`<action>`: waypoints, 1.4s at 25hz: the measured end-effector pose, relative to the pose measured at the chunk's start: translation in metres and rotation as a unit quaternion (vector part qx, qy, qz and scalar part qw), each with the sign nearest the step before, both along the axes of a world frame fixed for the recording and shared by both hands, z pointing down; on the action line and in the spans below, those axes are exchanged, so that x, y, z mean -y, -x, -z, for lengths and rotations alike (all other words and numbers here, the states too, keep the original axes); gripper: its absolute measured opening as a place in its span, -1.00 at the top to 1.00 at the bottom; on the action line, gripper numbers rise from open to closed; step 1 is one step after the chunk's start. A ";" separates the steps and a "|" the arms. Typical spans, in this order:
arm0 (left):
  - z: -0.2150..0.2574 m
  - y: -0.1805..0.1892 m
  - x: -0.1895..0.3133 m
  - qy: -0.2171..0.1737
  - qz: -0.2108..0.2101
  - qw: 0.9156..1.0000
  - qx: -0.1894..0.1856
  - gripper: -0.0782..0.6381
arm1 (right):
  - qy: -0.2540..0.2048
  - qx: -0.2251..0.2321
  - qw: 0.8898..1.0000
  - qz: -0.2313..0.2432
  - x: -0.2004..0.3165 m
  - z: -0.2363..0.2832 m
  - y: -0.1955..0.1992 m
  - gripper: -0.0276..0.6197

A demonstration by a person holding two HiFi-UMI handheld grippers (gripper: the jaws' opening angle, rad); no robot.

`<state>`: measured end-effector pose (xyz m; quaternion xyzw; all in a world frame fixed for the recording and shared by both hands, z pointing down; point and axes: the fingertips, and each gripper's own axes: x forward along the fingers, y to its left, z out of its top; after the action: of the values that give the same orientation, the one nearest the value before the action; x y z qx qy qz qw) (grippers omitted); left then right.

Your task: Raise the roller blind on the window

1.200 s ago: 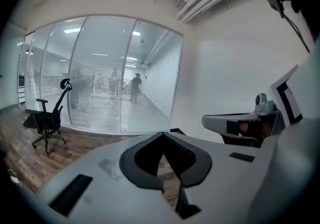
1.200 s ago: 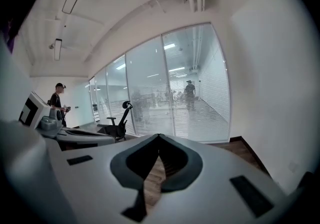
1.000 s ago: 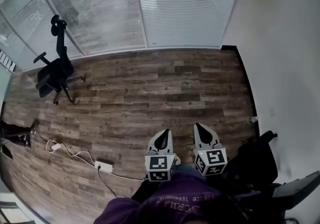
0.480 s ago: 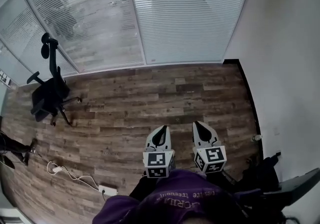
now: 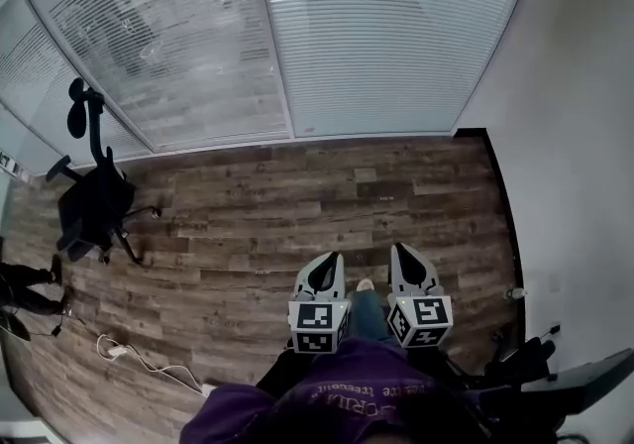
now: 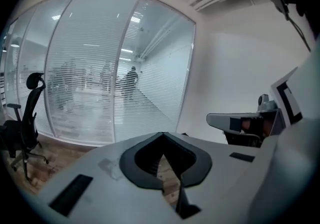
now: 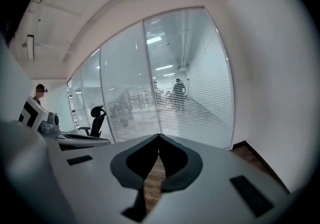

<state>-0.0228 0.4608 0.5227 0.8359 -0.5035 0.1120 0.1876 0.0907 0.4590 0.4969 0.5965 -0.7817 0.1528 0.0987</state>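
Your head has tipped up toward the window since a second ago, so more of the blind (image 5: 396,36) fills the top of the head view, and the office chair (image 5: 89,204) sits further left and lower in frame. The white power strip on the floor has slid out at the bottom edge, leaving only a stretch of cable (image 5: 139,363). The toe of your shoe (image 5: 365,285) now shows between the two grippers, which have kept their place low in front of your purple top (image 5: 357,402).

Your left gripper (image 5: 325,269) is closed on nothing: in its own view the jaw tips (image 6: 161,137) meet, with only wooden floor showing through the gap below them. Your right gripper (image 5: 406,262) is the same, tips together (image 7: 159,139) and empty.

The blind is well apart from both grippers, across the plank floor (image 5: 297,204). It hangs fully down, its slats reaching the bottom of the glass, just beside the white wall (image 5: 584,135) on your right. Both gripper views face it (image 6: 150,93) (image 7: 195,103). The neighbouring panel to the left is slatted too, and the chair stands near it.
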 end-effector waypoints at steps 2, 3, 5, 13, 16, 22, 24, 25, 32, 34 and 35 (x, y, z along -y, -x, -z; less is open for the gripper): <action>-0.002 0.002 0.030 0.000 0.014 1.000 0.004 0.78 | 0.008 0.004 1.000 0.001 0.029 -0.009 -0.004 0.92; -0.003 0.005 0.047 0.000 0.026 1.000 0.006 0.78 | 0.010 0.005 1.000 0.004 0.046 -0.013 -0.006 0.92; -0.010 0.007 0.083 0.002 0.044 0.999 0.004 0.78 | 0.009 0.007 1.000 0.015 0.085 -0.017 -0.007 0.92; 0.017 -0.004 0.256 -0.019 0.067 0.997 -0.027 0.78 | -0.005 -0.005 0.998 0.067 0.257 0.007 -0.020 0.92; 0.022 -0.011 0.306 -0.030 0.081 0.996 -0.025 0.78 | -0.004 -0.013 0.997 0.071 0.301 0.005 -0.037 0.92; 0.047 0.003 0.388 -0.063 0.106 0.991 -0.050 0.78 | 0.012 -0.008 0.997 0.070 0.367 -0.003 -0.047 0.92; 0.061 0.018 0.418 -0.085 0.119 0.987 -0.064 0.78 | 0.016 -0.008 0.997 0.074 0.387 -0.004 -0.043 0.92; 0.068 0.023 0.433 -0.096 0.118 0.985 -0.078 0.78 | 0.017 -0.006 0.997 0.073 0.397 -0.006 -0.041 0.92; 0.102 0.058 0.567 -0.164 0.106 0.973 -0.126 0.78 | 0.003 0.002 0.999 0.050 0.501 -0.013 -0.023 0.92; 0.121 0.078 0.607 -0.185 0.115 0.968 -0.128 0.76 | -0.009 0.001 0.999 0.048 0.535 0.001 -0.012 0.92; 0.129 0.091 0.627 -0.197 0.122 0.965 -0.120 0.71 | -0.017 0.000 0.999 0.049 0.550 0.008 -0.006 0.92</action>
<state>-0.1134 -0.1661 0.3933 0.7960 -0.5874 -0.1145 0.0905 0.0963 -0.0913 0.4892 0.5590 -0.8125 0.1348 0.0961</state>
